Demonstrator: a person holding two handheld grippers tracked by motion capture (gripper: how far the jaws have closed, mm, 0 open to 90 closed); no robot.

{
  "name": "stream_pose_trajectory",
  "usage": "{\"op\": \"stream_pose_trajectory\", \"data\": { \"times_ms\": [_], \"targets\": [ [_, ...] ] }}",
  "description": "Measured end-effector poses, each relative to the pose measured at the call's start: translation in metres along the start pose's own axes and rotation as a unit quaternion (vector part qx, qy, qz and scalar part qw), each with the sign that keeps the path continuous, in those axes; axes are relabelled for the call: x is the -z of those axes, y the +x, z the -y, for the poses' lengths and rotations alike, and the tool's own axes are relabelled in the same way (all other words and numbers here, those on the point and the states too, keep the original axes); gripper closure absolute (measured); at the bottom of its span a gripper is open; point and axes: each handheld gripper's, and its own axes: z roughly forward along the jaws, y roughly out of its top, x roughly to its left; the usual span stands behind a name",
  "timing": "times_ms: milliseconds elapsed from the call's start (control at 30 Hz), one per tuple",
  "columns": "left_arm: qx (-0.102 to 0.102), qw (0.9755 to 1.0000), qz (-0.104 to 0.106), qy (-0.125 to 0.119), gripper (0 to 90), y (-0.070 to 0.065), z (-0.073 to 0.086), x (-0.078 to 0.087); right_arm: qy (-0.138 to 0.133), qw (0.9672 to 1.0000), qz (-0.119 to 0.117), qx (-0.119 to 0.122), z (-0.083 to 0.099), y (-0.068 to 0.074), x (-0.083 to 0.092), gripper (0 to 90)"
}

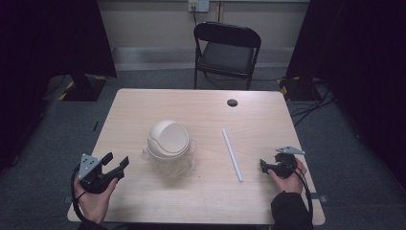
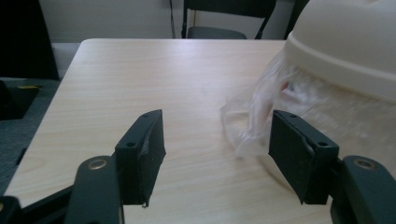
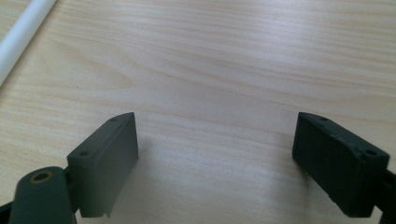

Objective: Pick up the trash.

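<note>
While the left gripper is hovering with its jaws wide and nothing between them, a cream domed bin in a clear plastic bag is sitting just beyond its right jaw. Across the table, the right gripper is holding its jaws wide over bare wood, with a white tube lying between it and the bin.

This looks like a recording studio or lab set-up: black curtains hang on both sides, grey carpet covers the floor, cables trail across it, and a black folding chair faces one pale wooden counter below a wall socket.
</note>
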Motion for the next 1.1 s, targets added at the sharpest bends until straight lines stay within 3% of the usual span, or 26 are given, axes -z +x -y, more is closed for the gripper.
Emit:
{"op": "stream_pose_trajectory", "data": {
  "times_ms": [200,633,967,1100],
  "targets": [
    [-0.009,0.9996,0.018,-0.019,34.4,-0.02,-0.019,0.0,0.0,1.0,0.0,0.0,0.0,0.0,0.0,13.8],
    [-0.027,0.9978,0.047,-0.04,27.2,-0.059,-0.043,-0.009,0.0,1.0,0.0,0.0,0.0,0.0,0.0,13.9],
    [-0.038,0.9966,0.063,-0.037,23.3,-0.087,-0.056,-0.027,0.0,1.0,0.0,0.0,0.0,0.0,0.0,13.9],
    [-0.042,0.9966,0.06,-0.036,22.9,-0.093,-0.058,-0.032,0.0,1.0,0.0,0.0,0.0,0.0,0.0,13.9]
  ]
}}
